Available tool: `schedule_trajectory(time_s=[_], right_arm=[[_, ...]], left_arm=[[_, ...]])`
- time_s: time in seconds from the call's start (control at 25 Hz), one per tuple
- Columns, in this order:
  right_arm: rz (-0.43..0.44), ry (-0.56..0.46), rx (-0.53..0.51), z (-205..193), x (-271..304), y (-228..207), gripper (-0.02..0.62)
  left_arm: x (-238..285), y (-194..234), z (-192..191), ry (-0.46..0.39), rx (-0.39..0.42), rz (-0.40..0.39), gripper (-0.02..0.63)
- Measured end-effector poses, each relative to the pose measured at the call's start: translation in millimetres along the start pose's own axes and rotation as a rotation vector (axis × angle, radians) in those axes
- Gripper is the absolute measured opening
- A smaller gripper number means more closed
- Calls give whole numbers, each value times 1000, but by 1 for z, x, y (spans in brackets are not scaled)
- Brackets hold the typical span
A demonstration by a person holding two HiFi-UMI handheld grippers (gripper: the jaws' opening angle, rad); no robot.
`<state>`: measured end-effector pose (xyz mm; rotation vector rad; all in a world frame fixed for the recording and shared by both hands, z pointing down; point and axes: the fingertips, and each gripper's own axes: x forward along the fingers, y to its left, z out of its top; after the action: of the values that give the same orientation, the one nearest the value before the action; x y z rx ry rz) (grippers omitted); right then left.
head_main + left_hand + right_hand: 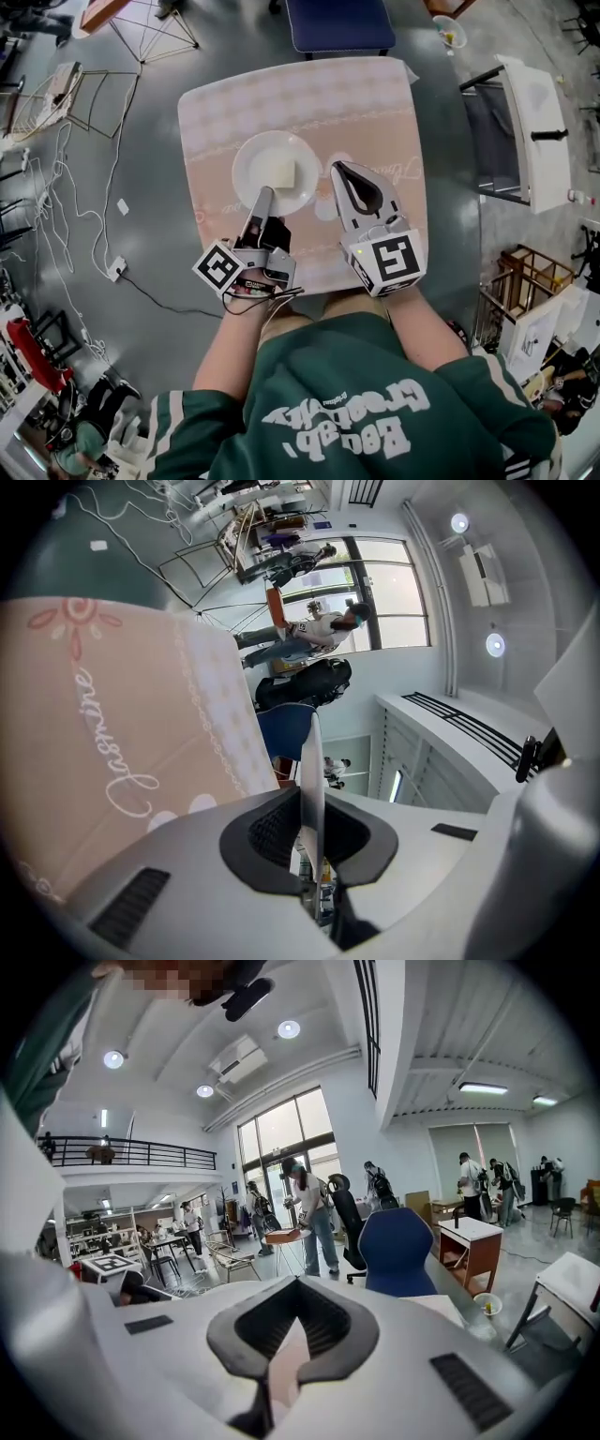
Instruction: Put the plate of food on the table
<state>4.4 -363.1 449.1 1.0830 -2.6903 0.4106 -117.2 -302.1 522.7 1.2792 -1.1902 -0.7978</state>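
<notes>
A white plate (272, 169) with a pale square piece of food (282, 173) is over the middle of the pink-clothed table (309, 103); I cannot tell whether it rests on the cloth. My left gripper (264, 195) is shut on the plate's near rim. In the left gripper view the rim (313, 761) runs edge-on between the black pads (277, 832). My right gripper (339, 169) hovers just right of the plate, jaws shut and empty. In the right gripper view its tips (295, 1283) meet, and only pink cloth shows through the gap behind them.
A blue chair (339, 23) stands at the table's far side. A white side table (539, 122) is to the right. Wire frames (94, 94) and cables (56, 216) lie on the floor at left. People stand far off (309, 1204).
</notes>
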Motion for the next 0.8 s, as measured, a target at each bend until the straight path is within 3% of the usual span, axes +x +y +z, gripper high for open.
schedule_trajectory(time_s=[0.4, 0.8], right_arm=[[4, 50, 39, -47, 31, -26, 15], [-6, 96, 65, -80, 52, -52, 15]], left_arm=[[26, 54, 0, -12, -46, 27, 29], [53, 113, -16, -9, -100, 119, 31]])
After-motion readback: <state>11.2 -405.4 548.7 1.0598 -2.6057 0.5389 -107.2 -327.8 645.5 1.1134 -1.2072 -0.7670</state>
